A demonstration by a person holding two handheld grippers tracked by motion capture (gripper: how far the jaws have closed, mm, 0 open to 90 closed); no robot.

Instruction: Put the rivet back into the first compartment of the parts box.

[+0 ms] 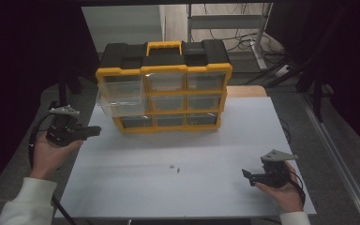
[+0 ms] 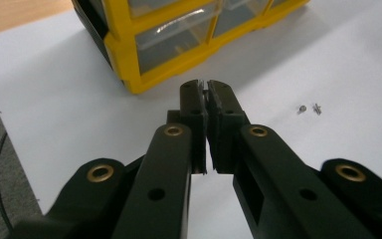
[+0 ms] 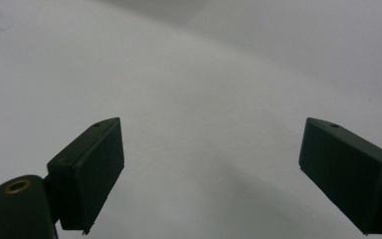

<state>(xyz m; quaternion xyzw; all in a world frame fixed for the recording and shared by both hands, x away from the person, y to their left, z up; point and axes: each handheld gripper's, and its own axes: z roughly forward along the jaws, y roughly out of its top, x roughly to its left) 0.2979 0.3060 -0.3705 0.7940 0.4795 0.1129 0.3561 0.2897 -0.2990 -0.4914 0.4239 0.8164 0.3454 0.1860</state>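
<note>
Two small screws point(image 1: 175, 167) are seen mid-table, between the grippers: the left gripper point(image 1: 95, 131), pressed closed and empty, is pointed toward them; the right gripper point(image 1: 246, 175) is spread wide.

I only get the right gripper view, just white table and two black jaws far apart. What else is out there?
Observer: A yellow and black plastic drawer organizer stands at the back of the white table.
Operator: Are its drawers shut?
Observer: Not all. The two clear drawers on its left side stick out.
Operator: What's the other hand doing?
Observer: The left gripper is shut with nothing in it, aimed past the organizer's corner.
Operator: What are the tiny shiny bits in my corner?
Observer: Two small metal pieces lying mid-table, too small to identify.
</note>
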